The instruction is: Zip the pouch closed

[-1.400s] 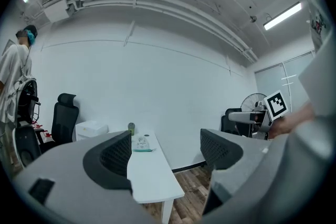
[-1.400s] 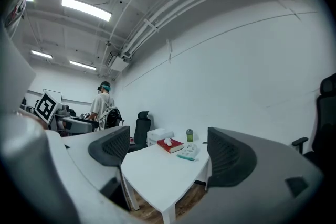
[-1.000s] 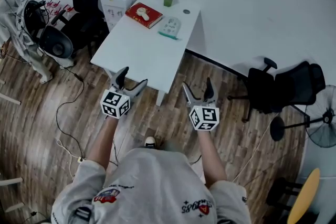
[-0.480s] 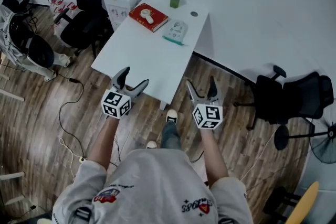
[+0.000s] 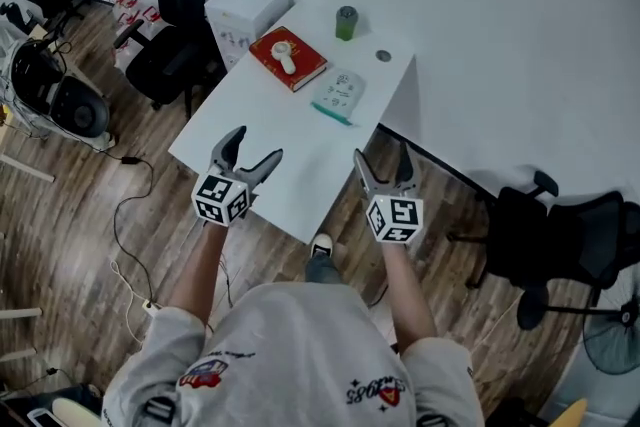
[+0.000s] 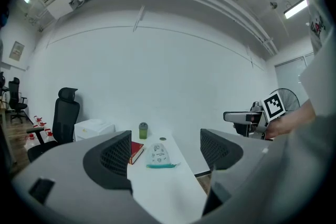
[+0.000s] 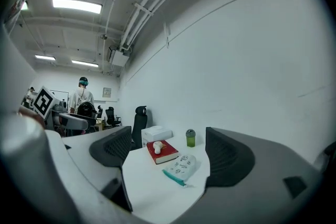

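Note:
A pale printed pouch point(image 5: 339, 95) with a teal zip edge lies flat on the white table point(image 5: 270, 155), towards its far right side. It shows ahead between the jaws in the left gripper view as the pouch point(image 6: 156, 156) and in the right gripper view as the pouch point(image 7: 182, 167). My left gripper point(image 5: 247, 150) is open, held over the table's near left part. My right gripper point(image 5: 381, 163) is open too, just off the table's near right edge. Both are empty and well short of the pouch.
On the table's far end lie a red book point(image 5: 288, 58) with a small white object on top, a green cup point(image 5: 346, 22) and a small round disc point(image 5: 384, 56). A white box point(image 5: 248, 5) and black chairs point(image 5: 178, 35) stand left; another chair point(image 5: 545, 235) right. Cables cross the wooden floor.
The table and pouch have come nearer in the head view as the person stepped forward. Both grippers stay open, now at the table's near end.

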Demonstrator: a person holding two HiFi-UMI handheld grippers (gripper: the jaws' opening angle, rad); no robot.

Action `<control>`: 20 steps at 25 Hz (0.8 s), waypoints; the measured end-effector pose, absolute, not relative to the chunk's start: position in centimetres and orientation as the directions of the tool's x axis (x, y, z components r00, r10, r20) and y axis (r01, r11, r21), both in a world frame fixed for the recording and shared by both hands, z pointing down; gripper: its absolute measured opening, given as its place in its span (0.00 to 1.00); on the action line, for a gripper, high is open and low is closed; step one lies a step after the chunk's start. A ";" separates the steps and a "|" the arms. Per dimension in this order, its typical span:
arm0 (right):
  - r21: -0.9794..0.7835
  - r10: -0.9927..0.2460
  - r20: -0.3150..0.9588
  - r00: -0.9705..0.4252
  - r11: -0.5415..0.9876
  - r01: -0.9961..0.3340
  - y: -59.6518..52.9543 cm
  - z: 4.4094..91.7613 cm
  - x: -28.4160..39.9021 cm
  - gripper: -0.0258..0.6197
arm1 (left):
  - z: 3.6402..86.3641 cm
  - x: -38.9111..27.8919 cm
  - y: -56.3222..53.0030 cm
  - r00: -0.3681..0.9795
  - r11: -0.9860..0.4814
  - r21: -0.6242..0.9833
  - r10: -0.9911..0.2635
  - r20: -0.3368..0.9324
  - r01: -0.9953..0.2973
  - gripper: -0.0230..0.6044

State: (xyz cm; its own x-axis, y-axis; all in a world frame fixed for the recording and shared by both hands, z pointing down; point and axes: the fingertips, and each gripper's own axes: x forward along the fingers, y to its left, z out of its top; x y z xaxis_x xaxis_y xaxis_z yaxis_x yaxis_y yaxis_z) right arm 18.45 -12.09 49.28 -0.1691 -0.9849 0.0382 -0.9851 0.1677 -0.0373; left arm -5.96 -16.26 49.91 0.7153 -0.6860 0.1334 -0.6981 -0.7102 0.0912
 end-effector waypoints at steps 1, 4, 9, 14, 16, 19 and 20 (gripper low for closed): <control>-0.038 -0.983 0.038 -0.179 0.178 -0.983 -13.5 49.0 19.2 0.70 | 49.7 -5.2 -17.3 0.708 -0.702 0.090 -0.694 0.132 -0.706 0.68; -0.043 -0.977 0.032 -0.213 0.212 -0.976 -17.3 48.7 21.1 0.70 | 49.2 -3.1 -20.1 0.685 -0.681 0.081 -0.716 0.133 -0.728 0.68; -0.050 -0.965 0.024 -0.261 0.260 -0.964 -22.2 48.3 23.0 0.70 | 48.3 -1.0 -23.7 0.651 -0.647 0.071 -0.749 0.125 -0.759 0.68; -0.057 -0.959 0.023 -0.282 0.281 -0.958 -25.4 48.7 23.7 0.70 | 49.2 -0.1 -26.1 0.638 -0.635 0.071 -0.757 0.140 -0.770 0.68; -0.061 -0.960 0.025 -0.280 0.278 -0.959 -26.2 48.9 23.9 0.70 | 49.5 0.2 -27.0 0.641 -0.638 0.072 -0.754 0.145 -0.767 0.68; -0.058 -0.962 0.030 -0.272 0.270 -0.961 -27.5 49.1 24.1 0.69 | 49.6 0.5 -28.8 0.649 -0.645 0.077 -0.747 0.143 -0.760 0.68; -0.057 -0.963 0.031 -0.268 0.266 -0.962 -27.9 49.1 24.2 0.69 | 49.7 0.6 -29.4 0.651 -0.647 0.081 -0.745 0.143 -0.758 0.68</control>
